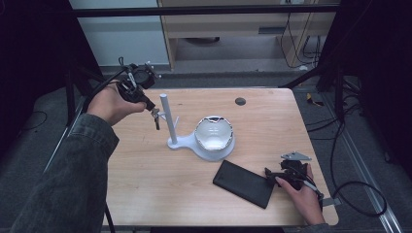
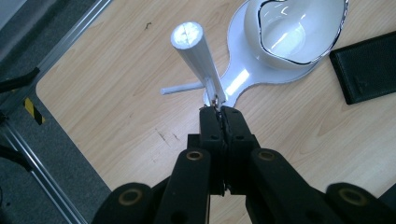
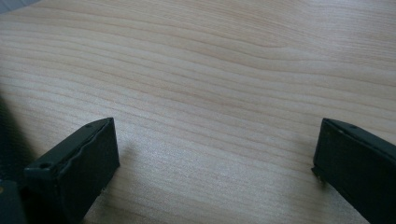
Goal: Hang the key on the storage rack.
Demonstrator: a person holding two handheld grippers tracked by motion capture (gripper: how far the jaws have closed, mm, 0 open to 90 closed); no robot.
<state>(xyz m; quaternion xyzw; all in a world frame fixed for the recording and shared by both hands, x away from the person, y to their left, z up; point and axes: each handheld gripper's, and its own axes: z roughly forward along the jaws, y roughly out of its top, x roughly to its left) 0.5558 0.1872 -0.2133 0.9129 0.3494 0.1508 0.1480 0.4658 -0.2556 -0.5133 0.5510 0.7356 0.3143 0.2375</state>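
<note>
Left gripper (image 1: 154, 112): fingers (image 2: 212, 128) closed on one small metal key (image 1: 156, 121), which hangs from their tips beside the post of the white stand (image 1: 165, 116), above the surface (image 1: 145, 165). Right gripper (image 1: 272, 175): fingers (image 3: 79, 163) spread wide, nothing between them, resting low at the black wallet (image 1: 243, 183).
Count: one stand with one dish (image 1: 214, 133), one wallet, one key.

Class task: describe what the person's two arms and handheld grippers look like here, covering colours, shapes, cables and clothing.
Both grippers, left gripper and right gripper, are black, with two blocky black jaws; brass-coloured pivots show in the left gripper view. A black cable trails from each. A grey three-cornered plate tops the right one. The left arm wears a grey-green denim-like sleeve.
</note>
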